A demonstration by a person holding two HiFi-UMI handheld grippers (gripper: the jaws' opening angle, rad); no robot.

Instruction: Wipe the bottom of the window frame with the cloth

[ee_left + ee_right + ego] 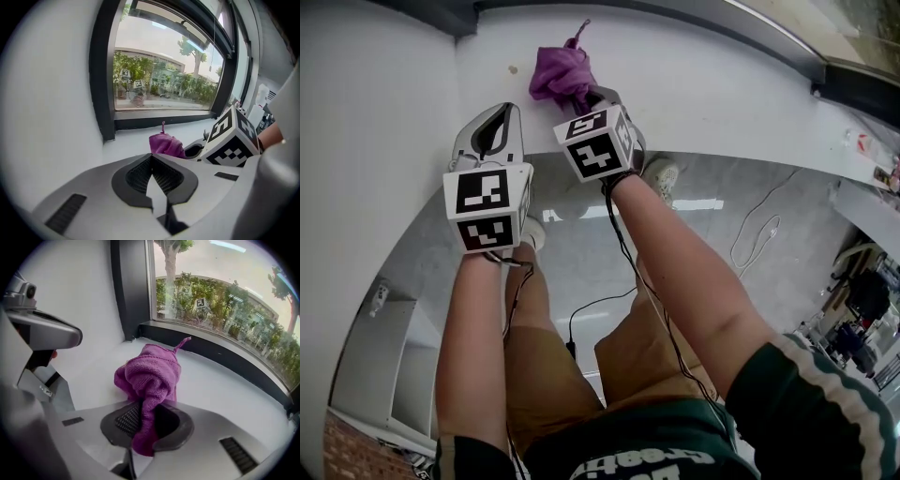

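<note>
A bunched purple cloth [562, 73] [151, 376] [166, 145] rests on the white window sill [703, 84], a short way from the dark bottom rail of the window frame [220, 355] [164, 123]. My right gripper [586, 94] [143, 420] is shut on the cloth, which trails down between its jaws. To its left, my left gripper [492, 131] [151, 174] hovers over the sill near the side wall, shut with nothing in it.
A white side wall [366, 122] stands at the left, meeting the dark upright of the frame [101, 79]. A small brownish speck [513, 69] lies on the sill left of the cloth. The sill's front edge [750, 159] drops to the floor, where a white cable [755, 230] lies.
</note>
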